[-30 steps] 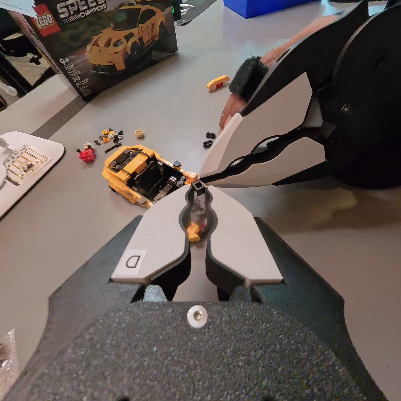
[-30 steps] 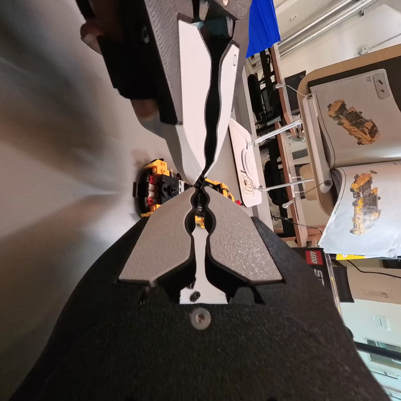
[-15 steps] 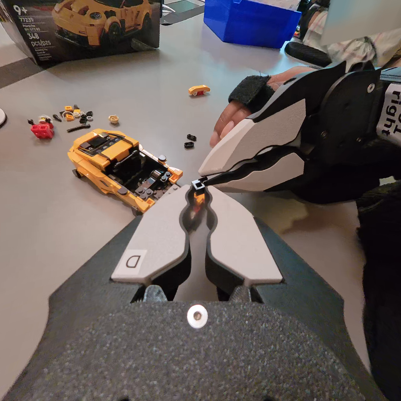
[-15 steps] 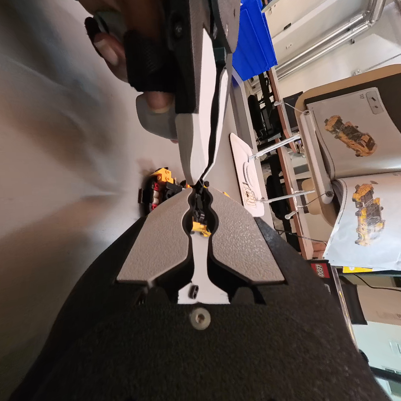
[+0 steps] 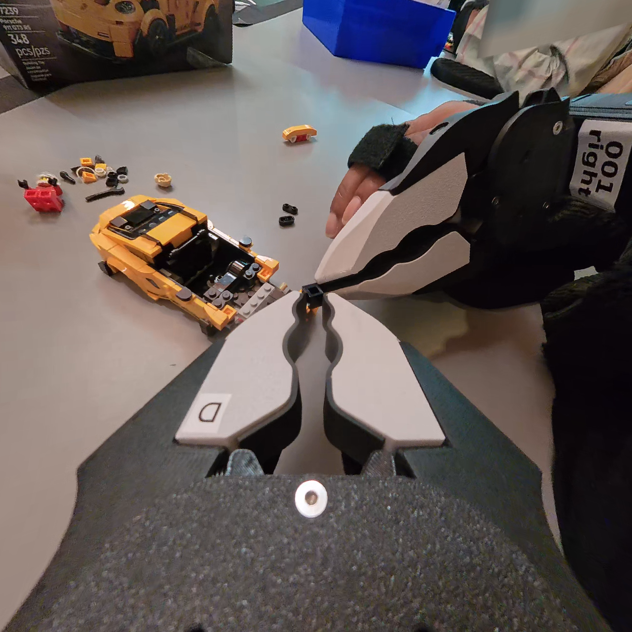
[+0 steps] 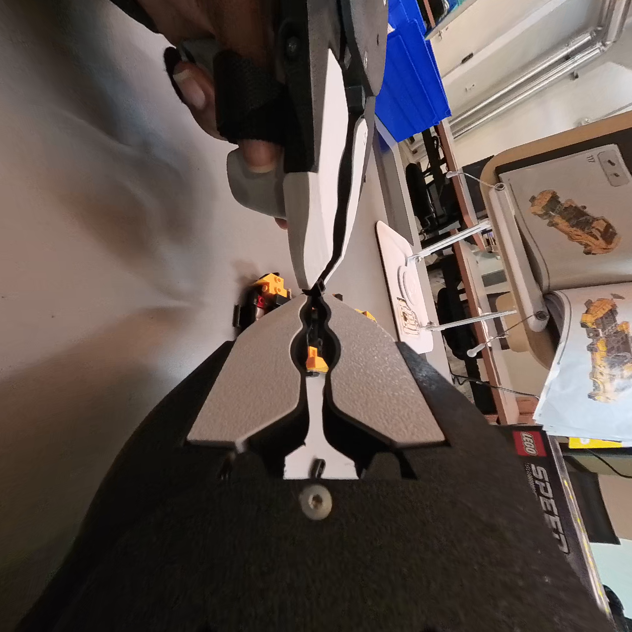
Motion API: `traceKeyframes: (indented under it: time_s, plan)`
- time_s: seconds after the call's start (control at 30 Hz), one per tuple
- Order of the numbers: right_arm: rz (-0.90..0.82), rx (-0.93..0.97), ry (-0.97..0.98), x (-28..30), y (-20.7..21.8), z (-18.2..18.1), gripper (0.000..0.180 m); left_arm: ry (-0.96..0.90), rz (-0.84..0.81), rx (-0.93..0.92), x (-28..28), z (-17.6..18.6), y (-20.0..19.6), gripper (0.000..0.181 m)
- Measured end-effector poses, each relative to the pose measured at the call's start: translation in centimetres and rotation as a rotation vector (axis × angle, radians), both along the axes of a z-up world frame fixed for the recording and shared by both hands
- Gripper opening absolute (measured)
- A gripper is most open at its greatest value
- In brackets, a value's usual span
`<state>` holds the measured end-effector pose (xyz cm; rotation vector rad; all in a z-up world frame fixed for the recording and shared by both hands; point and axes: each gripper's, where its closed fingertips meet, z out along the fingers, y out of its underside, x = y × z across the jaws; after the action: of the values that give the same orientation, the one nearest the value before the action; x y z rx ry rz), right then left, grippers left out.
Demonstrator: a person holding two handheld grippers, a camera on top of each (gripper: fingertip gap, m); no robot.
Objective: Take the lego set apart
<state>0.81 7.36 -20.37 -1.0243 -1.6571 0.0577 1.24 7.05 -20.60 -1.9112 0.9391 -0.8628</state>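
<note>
A yellow lego car (image 5: 154, 246) with its roof off lies on the grey table (image 5: 85, 359); part of it shows behind the fingers in the right wrist view (image 6: 270, 290). My left gripper (image 5: 309, 299) and right gripper (image 6: 313, 299) meet tip to tip just right of the car's open end. Both are shut on one small black and orange lego piece (image 5: 314, 293). Its orange end (image 6: 315, 359) sits in the hollow between the right gripper's fingers. The right gripper (image 5: 316, 290) comes in from the right. The left gripper (image 6: 313, 287) comes down from the top.
Loose small pieces (image 5: 99, 174), a red piece (image 5: 42, 198), a tan piece (image 5: 163, 179), two black links (image 5: 287, 213) and a yellow fender piece (image 5: 299, 133) lie on the table. The lego box (image 5: 119, 34) and blue bin (image 5: 376, 30) stand behind. A booklet on a stand (image 6: 581, 307) is at the side.
Both grippers stay pinched on the small piece and have drawn away from the car, to its right. The car now lies clear of the left gripper's fingers.
</note>
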Motion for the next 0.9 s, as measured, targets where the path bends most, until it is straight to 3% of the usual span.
traceKeyframes:
  time_s: [0.03, 0.4, 0.43, 0.5, 0.63, 0.9]
  plan:
    - [-0.001, -0.004, 0.000, 0.0, 0.0, 0.0, 0.002, 0.001, 0.001, 0.001, 0.0, 0.0, 0.0, 0.009]
    - [-0.010, -0.072, -0.010, -0.1, 0.1, -0.6, 0.002, 0.051, -0.010, 0.027, -0.3, -0.2, -0.2, 0.008]
    - [-0.044, -0.070, -0.036, 0.1, 0.6, -1.0, 0.002, 0.039, -0.032, 0.027, -0.2, 0.0, -0.5, 0.000]
    - [-0.093, -0.050, -0.095, 1.0, 1.9, -2.3, 0.002, -0.052, -0.061, 0.000, 0.4, 1.5, -1.2, 0.000]
    - [-0.061, -0.128, 0.101, 0.5, 1.1, 1.4, 0.001, 0.043, -0.024, 0.095, -0.5, 1.2, -0.7, 0.000]
    - [-0.116, -0.139, 0.069, 1.3, 2.7, 0.1, 0.002, 0.001, -0.009, 0.048, -1.2, 1.1, -0.2, 0.000]
